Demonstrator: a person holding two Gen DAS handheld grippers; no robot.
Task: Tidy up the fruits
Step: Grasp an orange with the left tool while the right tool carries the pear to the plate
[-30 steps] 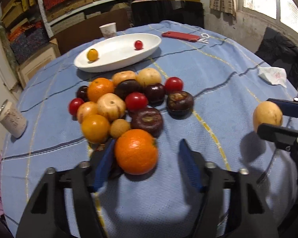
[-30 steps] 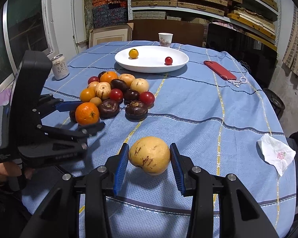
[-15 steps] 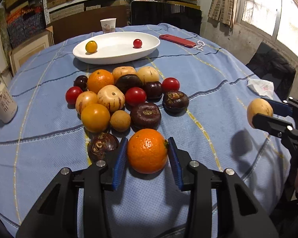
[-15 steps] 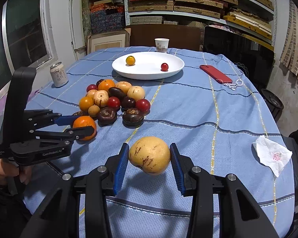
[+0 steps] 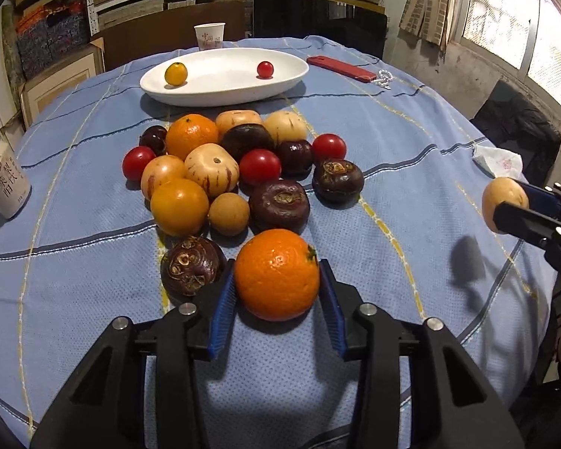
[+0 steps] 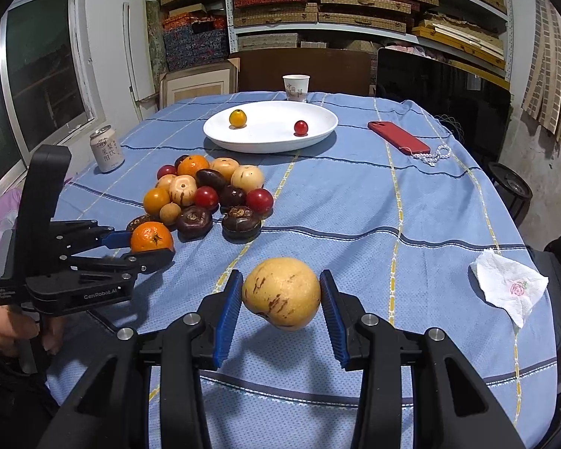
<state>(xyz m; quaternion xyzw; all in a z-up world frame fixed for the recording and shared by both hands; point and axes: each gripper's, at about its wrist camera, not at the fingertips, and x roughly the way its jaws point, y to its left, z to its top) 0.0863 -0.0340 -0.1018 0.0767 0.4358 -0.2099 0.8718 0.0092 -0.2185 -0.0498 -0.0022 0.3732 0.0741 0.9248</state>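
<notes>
Closing since a second ago, my left gripper [image 5: 276,292] is clamping the orange [image 5: 276,274]; right gripper [image 6: 280,299] is gripping a pale melon [image 6: 281,292]. White plate [image 6: 318,133] is holding two fruits; the pile [image 5: 235,164] is waiting.

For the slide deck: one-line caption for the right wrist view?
Right gripper holds a yellow pepino melon above the blue tablecloth; left gripper clamps an orange.

Shelves [image 6: 355,3] w/ stacked boxes behind blue-cloth worktop [image 6: 355,202]; window [image 6: 45,75] left, white wall, dark chair [image 5: 318,26] at far side.
</notes>
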